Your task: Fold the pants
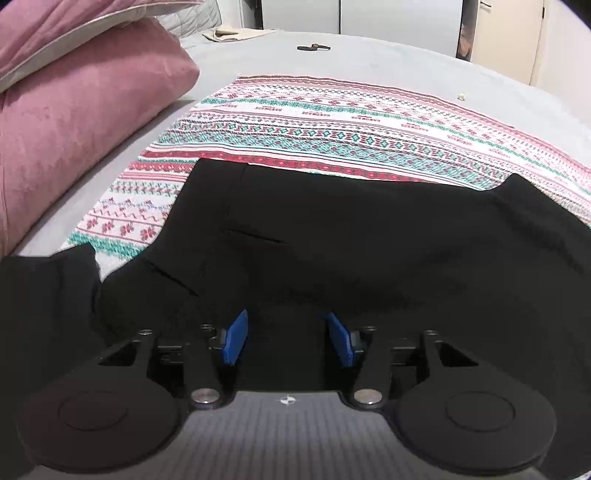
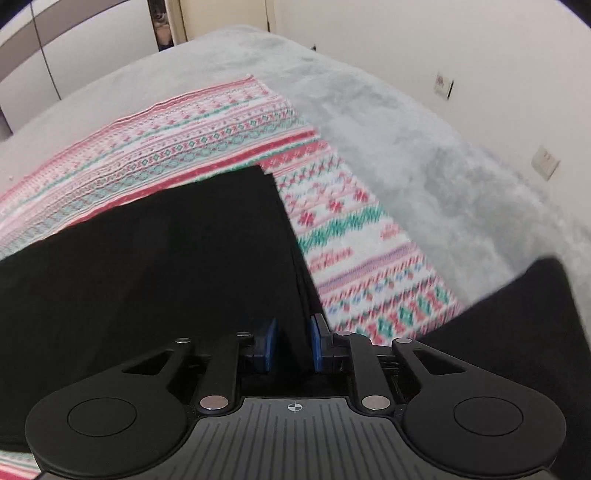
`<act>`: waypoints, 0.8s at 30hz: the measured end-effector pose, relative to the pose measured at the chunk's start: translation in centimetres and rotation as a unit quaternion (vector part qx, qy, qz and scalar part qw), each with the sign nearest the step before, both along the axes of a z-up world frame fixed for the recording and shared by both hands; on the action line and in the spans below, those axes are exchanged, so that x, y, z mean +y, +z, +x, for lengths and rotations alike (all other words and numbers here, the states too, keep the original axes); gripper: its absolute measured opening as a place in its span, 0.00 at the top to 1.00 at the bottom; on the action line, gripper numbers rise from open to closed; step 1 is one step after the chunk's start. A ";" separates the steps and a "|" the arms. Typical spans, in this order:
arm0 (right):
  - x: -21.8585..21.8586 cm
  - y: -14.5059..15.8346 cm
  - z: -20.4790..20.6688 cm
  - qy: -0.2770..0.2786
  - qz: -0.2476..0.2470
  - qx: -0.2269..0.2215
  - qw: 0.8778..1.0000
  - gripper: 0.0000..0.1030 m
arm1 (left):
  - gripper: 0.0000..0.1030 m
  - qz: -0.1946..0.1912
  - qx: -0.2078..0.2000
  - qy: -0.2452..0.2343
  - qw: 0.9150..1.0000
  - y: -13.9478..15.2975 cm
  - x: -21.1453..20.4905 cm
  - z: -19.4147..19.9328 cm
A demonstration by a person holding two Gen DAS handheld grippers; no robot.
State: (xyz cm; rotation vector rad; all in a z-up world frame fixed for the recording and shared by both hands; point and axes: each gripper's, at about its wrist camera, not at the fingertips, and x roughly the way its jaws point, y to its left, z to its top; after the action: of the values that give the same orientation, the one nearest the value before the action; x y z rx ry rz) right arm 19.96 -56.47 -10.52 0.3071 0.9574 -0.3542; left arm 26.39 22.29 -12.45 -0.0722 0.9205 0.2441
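Black pants (image 1: pixel 351 240) lie on a patterned red, white and teal cloth (image 1: pixel 314 122) on a bed. In the left wrist view my left gripper (image 1: pixel 286 332) is right over the pants, its blue pads (image 1: pixel 234 338) apart with dark fabric between and under them; whether it grips is unclear. In the right wrist view my right gripper (image 2: pixel 291 343) has its blue pads (image 2: pixel 267 345) close together on a fold of the pants (image 2: pixel 166 258) at their right edge. Another black part of the pants (image 2: pixel 517 332) hangs at the lower right.
Pink pillows (image 1: pixel 81 110) lie at the left of the bed. The grey bedspread (image 2: pixel 406 147) surrounds the patterned cloth (image 2: pixel 351 240). A small dark object (image 1: pixel 314 47) lies far back. Walls, wardrobe doors (image 1: pixel 362 14) and wall sockets (image 2: pixel 545 162) stand beyond the bed.
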 end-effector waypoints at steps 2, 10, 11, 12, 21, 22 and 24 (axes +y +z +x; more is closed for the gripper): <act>0.1 -0.9 0.0 0.007 -0.007 0.015 1.000 0.83 | 0.25 -0.005 0.000 -0.003 1.000 0.1 -0.1 -0.2; -1.2 2.5 -2.4 -0.046 0.008 -0.069 0.997 0.98 | 0.24 -0.006 0.001 0.009 1.000 -0.4 1.0 -0.5; -1.7 1.9 -2.3 -0.052 0.016 -0.058 0.997 0.98 | 0.24 -0.005 0.003 0.010 1.000 -0.3 1.0 -0.6; -1.9 1.1 -2.2 -0.051 0.022 -0.043 0.998 0.98 | 0.24 -0.006 0.003 0.014 1.000 -0.3 1.1 -0.7; -0.6 -0.2 -1.5 -0.023 -0.040 0.021 0.999 0.96 | 0.24 -0.016 0.000 0.024 1.000 0.0 1.3 -0.7; -0.2 -0.4 -1.1 -0.011 -0.062 0.031 0.998 0.95 | 0.24 -0.031 -0.001 0.032 0.999 0.3 1.6 -0.8; 0.7 -0.4 -0.6 -0.003 -0.095 0.038 0.995 0.81 | 0.24 -0.063 -0.016 0.045 0.997 1.3 2.3 -1.1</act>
State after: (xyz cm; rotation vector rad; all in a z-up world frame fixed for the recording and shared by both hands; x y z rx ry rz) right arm 19.36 -55.82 -10.89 0.1236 0.9901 -0.4630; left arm 25.24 24.64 -11.10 -0.2340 0.9018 0.2667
